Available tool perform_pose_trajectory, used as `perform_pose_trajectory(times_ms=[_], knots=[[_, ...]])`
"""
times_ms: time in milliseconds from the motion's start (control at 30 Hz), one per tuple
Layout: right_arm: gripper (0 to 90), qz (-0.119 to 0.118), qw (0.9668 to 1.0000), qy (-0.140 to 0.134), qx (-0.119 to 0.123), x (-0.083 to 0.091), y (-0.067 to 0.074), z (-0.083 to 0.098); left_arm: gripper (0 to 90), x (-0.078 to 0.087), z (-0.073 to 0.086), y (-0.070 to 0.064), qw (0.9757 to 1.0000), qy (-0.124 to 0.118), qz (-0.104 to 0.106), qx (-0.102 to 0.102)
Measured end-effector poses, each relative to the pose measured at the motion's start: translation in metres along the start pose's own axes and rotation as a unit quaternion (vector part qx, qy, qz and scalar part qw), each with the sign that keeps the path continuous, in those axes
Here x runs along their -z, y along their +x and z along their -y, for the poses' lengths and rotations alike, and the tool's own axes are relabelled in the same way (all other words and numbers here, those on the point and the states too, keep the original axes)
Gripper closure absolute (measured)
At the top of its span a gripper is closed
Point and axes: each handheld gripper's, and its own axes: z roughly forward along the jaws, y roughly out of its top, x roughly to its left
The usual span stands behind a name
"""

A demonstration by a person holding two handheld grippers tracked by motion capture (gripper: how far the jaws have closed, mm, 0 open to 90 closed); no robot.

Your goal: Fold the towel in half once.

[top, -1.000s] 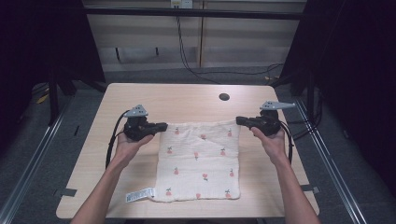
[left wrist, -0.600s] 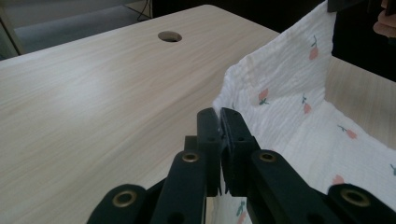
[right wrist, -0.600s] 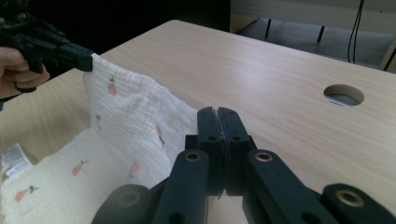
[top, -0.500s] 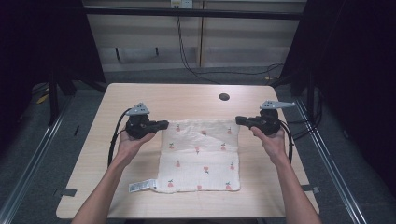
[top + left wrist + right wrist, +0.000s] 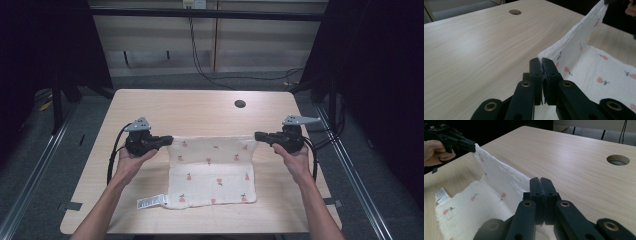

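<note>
A white cloth [image 5: 212,170] with small red flower prints lies on the wooden table [image 5: 200,112], its far edge lifted and stretched between both grippers. My left gripper [image 5: 169,140] is shut on the cloth's far left corner [image 5: 544,56]. My right gripper [image 5: 258,136] is shut on the far right corner, where the cloth [image 5: 506,180] runs off toward the other hand. The near part of the cloth rests flat, with a white care label [image 5: 151,201] sticking out at its near left corner. In the gripper views the left gripper [image 5: 541,61] and right gripper [image 5: 540,180] each show pressed-together jaws.
A round cable hole [image 5: 240,104] sits in the table toward the far right. Black cables trail from both grippers over the table sides. Metal frame rails [image 5: 35,170] run along the floor on either side, and the far half of the table is bare wood.
Both grippers have lifted the cloth's far edge and drawn it toward me. The flat part on the table has grown shorter, and the near edge with the label has slid closer.
</note>
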Motion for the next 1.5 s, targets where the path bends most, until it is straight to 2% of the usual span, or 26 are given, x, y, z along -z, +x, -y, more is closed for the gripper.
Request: perform_pose_trajectory(times_ms=[67, 200, 267, 300, 433, 500, 633, 767, 800, 833, 867, 933, 1167, 1267, 1333, 1500], knots=[[88.9, 0.001, 1.0, -0.001, 0.002, 0.002, 0.001, 0.001, 87.3, 0.003, 0.001, -0.003, 0.9999, -0.012, 0.009, 0.006], [89.0, -0.002, 1.0, 0.001, 0.007, 0.007, 0.006, 0.003, 87.3, 0.009, -0.001, -0.01, 0.9999, -0.005, -0.001, -0.01], [89.0, -0.004, 0.9999, 0.001, 0.011, 0.009, 0.009, 0.002, 87.3, 0.012, -0.001, -0.011, 0.9999, -0.008, 0.003, -0.01], [89.0, -0.004, 0.9999, 0.002, 0.015, 0.011, 0.011, 0.001, 87.4, 0.014, -0.001, -0.014, 0.9998, -0.003, 0.0, -0.018], [89.0, -0.008, 0.9995, 0.004, 0.03, 0.017, 0.02, -0.001, 87.4, 0.02, -0.002, -0.024, 0.9996, -0.004, 0.005, -0.027], [89.0, -0.022, 0.9995, -0.004, 0.022, 0.02, 0.023, -0.001, 87.4, 0.023, -0.004, -0.03, 0.9994, -0.002, -0.002, -0.034], [89.0, -0.022, 0.9995, 0.003, 0.024, 0.024, 0.028, 0.001, 87.4, 0.029, -0.005, -0.039, 0.9994, -0.011, 0.014, -0.03], [89.0, -0.026, 0.9994, 0.001, 0.024, 0.029, 0.031, 0.006, 87.4, 0.032, 0.004, -0.04, 0.9994, -0.002, 0.018, -0.028], [89.0, -0.026, 0.9994, 0.002, 0.025, 0.03, 0.032, 0.008, 87.4, 0.033, 0.007, -0.042, 0.9993, 0.003, 0.007, -0.037], [89.0, -0.026, 0.9993, 0.006, 0.025, 0.031, 0.033, 0.01, 87.3, 0.032, 0.01, -0.042, 0.9992, 0.007, 0.009, -0.037], [89.1, -0.026, 0.9993, 0.01, 0.023, 0.031, 0.033, 0.012, 87.4, 0.032, 0.014, -0.042, 0.9994, 0.009, 0.019, -0.028], [89.1, -0.017, 0.9991, 0.028, 0.027, 0.031, 0.036, 0.015, 87.4, 0.032, 0.019, -0.044, 0.9993, 0.017, 0.014, -0.031], [89.1, -0.021, 0.9986, 0.038, 0.032, 0.038, 0.046, 0.024, 87.3, 0.035, 0.026, -0.059, 0.9983, 0.029, 0.023, -0.044], [89.1, -0.023, 0.9987, 0.037, 0.026, 0.041, 0.047, 0.032, 87.4, 0.038, 0.032, -0.064, 0.9985, 0.022, 0.029, -0.041], [89.1, -0.021, 0.9981, 0.05, 0.029, 0.042, 0.048, 0.038, 87.4, 0.037, 0.037, -0.068, 0.998, 0.03, 0.036, -0.042], [89.1, -0.023, 0.9976, 0.06, 0.024, 0.044, 0.05, 0.049, 87.3, 0.036, 0.044, -0.073, 0.997, 0.041, 0.053, -0.037]])
